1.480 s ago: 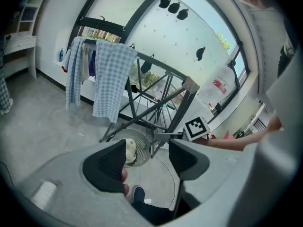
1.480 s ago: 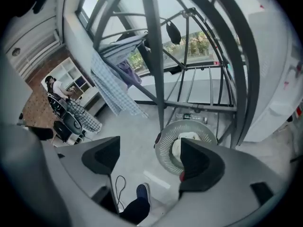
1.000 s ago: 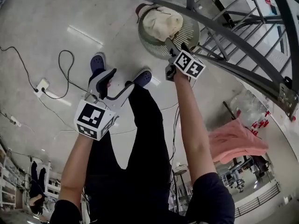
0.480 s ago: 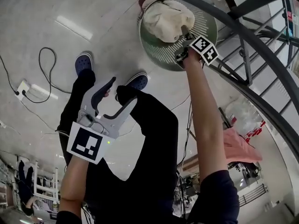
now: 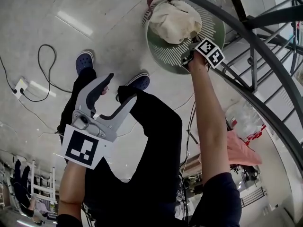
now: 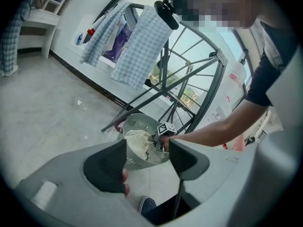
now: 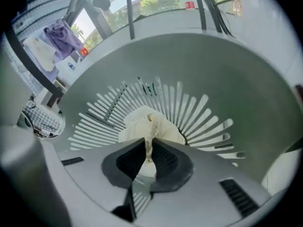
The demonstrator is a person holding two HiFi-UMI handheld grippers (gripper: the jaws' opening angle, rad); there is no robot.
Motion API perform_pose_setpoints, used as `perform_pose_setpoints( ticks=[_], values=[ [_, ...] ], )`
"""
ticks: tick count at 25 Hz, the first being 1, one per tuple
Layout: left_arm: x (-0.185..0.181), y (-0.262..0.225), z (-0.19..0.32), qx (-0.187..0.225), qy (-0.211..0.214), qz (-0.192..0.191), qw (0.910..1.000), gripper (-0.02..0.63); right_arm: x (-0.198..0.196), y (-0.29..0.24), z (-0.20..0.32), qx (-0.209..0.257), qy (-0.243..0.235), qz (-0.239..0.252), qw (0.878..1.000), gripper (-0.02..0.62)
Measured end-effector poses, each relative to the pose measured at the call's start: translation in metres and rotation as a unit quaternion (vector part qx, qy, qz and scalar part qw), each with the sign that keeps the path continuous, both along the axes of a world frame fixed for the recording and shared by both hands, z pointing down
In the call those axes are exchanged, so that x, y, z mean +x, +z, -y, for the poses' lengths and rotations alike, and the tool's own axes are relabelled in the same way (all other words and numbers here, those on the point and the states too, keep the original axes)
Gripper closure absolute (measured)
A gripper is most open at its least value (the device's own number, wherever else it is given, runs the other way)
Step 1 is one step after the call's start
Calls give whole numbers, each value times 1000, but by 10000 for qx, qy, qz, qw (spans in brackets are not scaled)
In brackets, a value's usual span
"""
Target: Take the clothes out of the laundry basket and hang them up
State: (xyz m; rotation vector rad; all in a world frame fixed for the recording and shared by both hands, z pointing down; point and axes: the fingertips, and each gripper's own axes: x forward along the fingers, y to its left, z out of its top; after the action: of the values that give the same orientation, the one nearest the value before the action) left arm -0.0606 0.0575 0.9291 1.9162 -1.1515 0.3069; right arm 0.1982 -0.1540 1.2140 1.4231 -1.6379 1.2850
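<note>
The right hand-held gripper (image 5: 192, 34) has dropped from above the rim of the pale green laundry basket (image 5: 161, 56) down into it. Its jaws, which stood wide a second ago, have just been closing. In the right gripper view they now pinch a raised fold of the cream garment (image 7: 150, 119) between the dark pads, with the cloth rising in a thin ridge through the narrow gap. The rest of the garment lies bunched on the slotted basket floor, so it is gripped but, as far as the frames show, not yet lifted. The left hand-held gripper (image 5: 115, 91) has sunk a little and hangs over the person's dark trouser leg. Its jaws are spread apart as before with nothing between them; in its own view only the distant basket and the right arm show through the gap. The basket stands on the grey floor at the foot of the dark metal drying rack (image 5: 265, 48), where checked cloths (image 6: 142, 46) already hang. The grasp step looks done, and the next move is probably to raise the garment clear of the basket wall. The free left gripper would likely be needed to spread it before it goes over a rail. The pinch takes only a small fold, so the cloth could slip out if it is pulled up sharply.
</note>
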Motion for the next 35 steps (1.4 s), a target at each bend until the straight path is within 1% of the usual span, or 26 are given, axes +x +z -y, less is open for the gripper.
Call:
perform_pose_setpoints(
  ticks=[2, 5, 7, 9, 11, 13, 14, 16, 19, 24, 26, 30, 33, 35],
  values=[
    [2, -6, -3, -29, 8, 64, 10000, 334, -5, -27, -1, 182, -225, 52, 9996, 560],
    [12, -18, -13, -178, 60, 33, 9998, 333, -13, -79, -8, 477, -728, 119, 9961, 560],
    [18, -25, -19, -245, 120, 15, 9996, 334, -16, -114, -17, 661, -1090, 10, 9918, 560],
    [21, -37, -25, -290, 209, 16, 9994, 333, -19, -149, -28, 875, -1493, -263, 9846, 560],
    [20, -53, -31, -337, 341, 38, 9988, 334, -28, -187, -37, 1165, -2044, -696, 9694, 560],
    [19, -71, -36, -383, 488, 59, 9981, 334, -38, -226, -49, 1434, -2569, -1116, 9492, 560],
    [18, -82, -38, -397, 546, 57, 9977, 333, -42, -246, -56, 1527, -2753, -1264, 9407, 560],
    [20, -106, -40, -398, 639, 51, 9971, 333, -46, -284, -69, 1663, -3012, -1442, 9278, 560],
    [20, -140, -35, -286, 863, 72, 9958, 334, -53, -339, -85, 1873, -3234, -1576, 9141, 560],
    [14, -197, -8, 103, 1377, 212, 9902, 334, -66, -437, -102, 2380, -3439, -1763, 8911, 560],
    [16, -223, 1, 188, 1538, 240, 9876, 333, -66, -482, -107, 2515, -3458, -1756, 8868, 560],
    [23, -268, 19, 321, 1746, 232, 9839, 334, -71, -565, -117, 2733, -3393, -1695, 8840, 560],
    [25, -298, 34, 433, 1814, 269, 9821, 334, -79, -619, -126, 2975, -3411, -1737, 8746, 560],
    [23, -316, 52, 588, 1858, 347, 9802, 334, -85, -650, -125, 3179, -3408, -1774, 8668, 560]
  ],
)
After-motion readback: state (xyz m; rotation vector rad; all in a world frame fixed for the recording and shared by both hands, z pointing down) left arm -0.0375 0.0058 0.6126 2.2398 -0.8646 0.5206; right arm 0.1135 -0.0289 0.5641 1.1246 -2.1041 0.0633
